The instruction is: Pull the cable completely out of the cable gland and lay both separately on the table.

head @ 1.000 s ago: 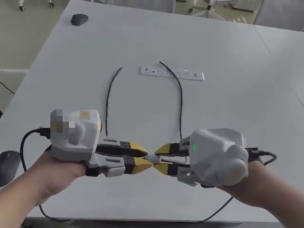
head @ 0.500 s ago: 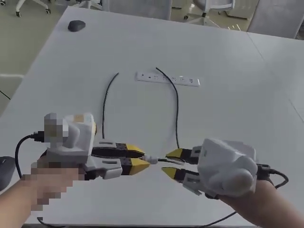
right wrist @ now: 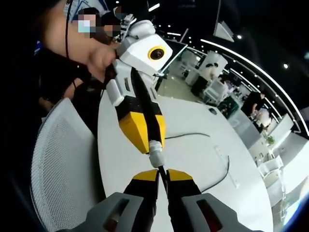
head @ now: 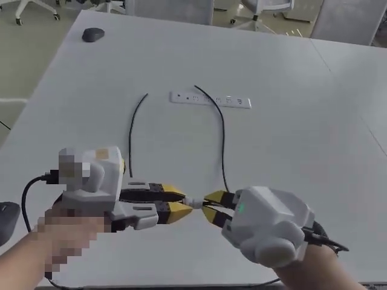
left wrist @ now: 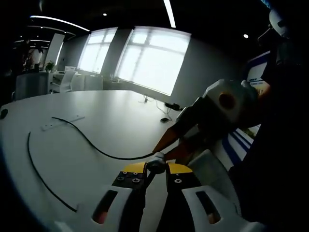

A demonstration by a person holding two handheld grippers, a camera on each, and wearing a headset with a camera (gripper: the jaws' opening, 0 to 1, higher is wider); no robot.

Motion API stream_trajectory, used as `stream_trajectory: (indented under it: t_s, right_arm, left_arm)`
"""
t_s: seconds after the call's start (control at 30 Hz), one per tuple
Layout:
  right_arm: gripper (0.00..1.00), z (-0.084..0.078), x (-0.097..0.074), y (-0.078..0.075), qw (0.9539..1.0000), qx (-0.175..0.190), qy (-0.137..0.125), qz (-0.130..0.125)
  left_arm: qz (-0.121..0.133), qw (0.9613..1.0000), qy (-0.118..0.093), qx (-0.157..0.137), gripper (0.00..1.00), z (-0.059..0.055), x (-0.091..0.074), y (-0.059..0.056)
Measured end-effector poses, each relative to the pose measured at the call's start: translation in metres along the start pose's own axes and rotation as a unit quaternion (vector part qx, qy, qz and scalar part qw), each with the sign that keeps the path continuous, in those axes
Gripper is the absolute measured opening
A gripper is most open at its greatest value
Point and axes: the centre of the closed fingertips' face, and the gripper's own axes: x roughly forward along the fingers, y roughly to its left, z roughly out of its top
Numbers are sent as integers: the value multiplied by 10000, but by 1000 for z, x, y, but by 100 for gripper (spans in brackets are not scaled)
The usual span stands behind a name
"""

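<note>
Holding cable gland and cable (jaws closed).

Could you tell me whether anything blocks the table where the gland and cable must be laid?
Nothing visible does: the table beneath the cable gland and cable is bare; a second cable and power strip lie farther off.

White table, pale floor, office chairs beyond, large bright windows, ceiling strip light, grey wall
</note>
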Motion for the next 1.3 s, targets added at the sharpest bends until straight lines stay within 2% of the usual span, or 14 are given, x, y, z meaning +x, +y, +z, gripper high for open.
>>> stream_trajectory:
  t_s: [0.43, 0.73, 0.97, 1.1, 1.23, 1.3]
  right_arm:
    - [0, -4, 2, -1, 9998, 211, 7, 38]
    - [0, -20, -1, -13, 9989, 446, 140, -84]
    - [0, -39, -4, -24, 9944, 1006, 214, -249]
    - [0, -50, -2, -28, 9898, 1365, 221, -329]
    - [0, -59, -2, -29, 9883, 1447, 265, -399]
    - [0, -65, -1, -30, 9831, 1752, 247, -461]
  left_arm:
    - [51, 10000, 11, 61, 15, -1, 2, -1]
    - [99, 9999, -25, 48, 15, 0, -2, 1]
    - [104, 9999, -7, 28, 15, -1, -3, 2]
    - [62, 10000, 28, 38, 15, -2, -2, -1]
    - [57, 10000, 33, 42, 15, -3, -1, -1]
    - [37, 10000, 34, 53, 15, -3, -1, -2]
